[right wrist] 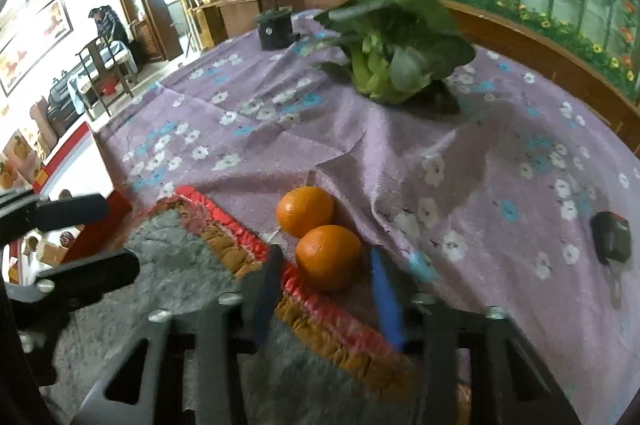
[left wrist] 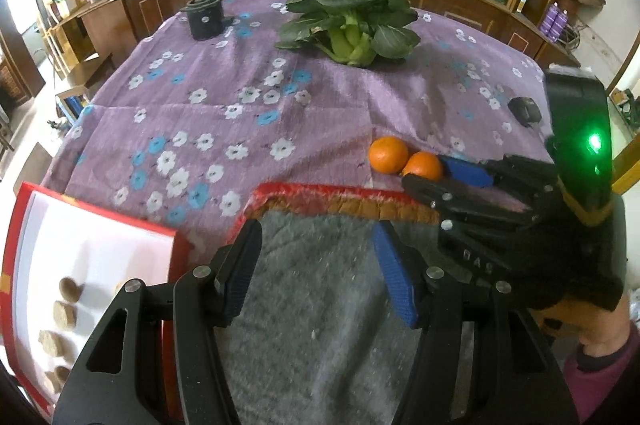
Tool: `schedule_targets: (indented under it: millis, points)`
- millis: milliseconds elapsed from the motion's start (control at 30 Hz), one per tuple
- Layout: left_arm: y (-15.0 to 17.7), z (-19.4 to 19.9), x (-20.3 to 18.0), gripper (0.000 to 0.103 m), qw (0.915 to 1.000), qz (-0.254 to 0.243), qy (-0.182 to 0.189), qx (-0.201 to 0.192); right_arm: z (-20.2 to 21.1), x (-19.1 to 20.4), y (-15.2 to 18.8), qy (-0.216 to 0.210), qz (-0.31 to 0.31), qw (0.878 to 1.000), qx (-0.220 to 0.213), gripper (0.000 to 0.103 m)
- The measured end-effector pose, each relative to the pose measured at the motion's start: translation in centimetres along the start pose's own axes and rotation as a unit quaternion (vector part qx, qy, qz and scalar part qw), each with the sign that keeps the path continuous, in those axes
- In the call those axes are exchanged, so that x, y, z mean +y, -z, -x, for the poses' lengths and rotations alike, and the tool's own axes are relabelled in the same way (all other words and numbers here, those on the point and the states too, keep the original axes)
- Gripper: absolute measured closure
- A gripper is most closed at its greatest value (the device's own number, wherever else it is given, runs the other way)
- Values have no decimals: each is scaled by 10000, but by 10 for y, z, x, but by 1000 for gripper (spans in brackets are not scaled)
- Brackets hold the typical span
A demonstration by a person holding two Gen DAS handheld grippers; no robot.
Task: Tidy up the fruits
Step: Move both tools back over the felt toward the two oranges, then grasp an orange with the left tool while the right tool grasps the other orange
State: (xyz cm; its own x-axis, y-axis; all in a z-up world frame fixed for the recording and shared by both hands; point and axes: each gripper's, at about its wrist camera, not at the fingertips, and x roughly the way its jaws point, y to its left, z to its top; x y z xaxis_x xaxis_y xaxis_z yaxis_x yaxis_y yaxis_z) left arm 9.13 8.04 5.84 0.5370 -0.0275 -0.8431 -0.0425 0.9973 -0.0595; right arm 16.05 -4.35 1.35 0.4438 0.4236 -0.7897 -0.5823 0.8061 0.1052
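Two oranges lie touching on the purple flowered cloth, the farther orange (left wrist: 387, 154) (right wrist: 306, 211) and the nearer orange (left wrist: 424, 165) (right wrist: 328, 257). They sit just outside the red rim (left wrist: 320, 191) (right wrist: 240, 229) of a grey-lined box. My right gripper (right wrist: 325, 251) (left wrist: 426, 171) is open, its blue pads flanking the nearer orange with small gaps on both sides. My left gripper (left wrist: 316, 229) (right wrist: 120, 233) hangs open over the box's grey lining with nothing between its fingers.
A bok choy (left wrist: 348, 21) (right wrist: 396, 57) lies at the back of the table, a black pot-like thing (left wrist: 206, 15) to its left. A red and white lid (left wrist: 100, 237) with brown pieces lies at the left. A small black object (left wrist: 524, 109) sits at the right.
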Motion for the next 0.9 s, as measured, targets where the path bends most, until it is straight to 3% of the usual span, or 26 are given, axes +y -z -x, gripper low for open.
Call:
schedule_targets:
  millis: [367, 633, 667, 733, 900]
  points:
    - [-31, -48, -36, 45, 9987, -349, 292, 235, 41, -40, 24, 208, -304, 9993, -109, 69]
    - [-38, -83, -55, 45, 9971, -538, 333, 418, 42, -50, 31, 143, -389, 9991, -68, 69]
    - [-38, -83, -55, 47, 9973, -568, 296, 364, 41, -49, 31, 142, -376, 9992, -71, 69]
    - [-38, -82, -55, 72, 9969, -565, 429, 338, 42, -48, 31, 118, -355, 9993, -78, 69]
    - [-33, -73, -46, 72, 9979, -537, 250, 269, 48, -37, 29, 112, -281, 9995, -112, 69]
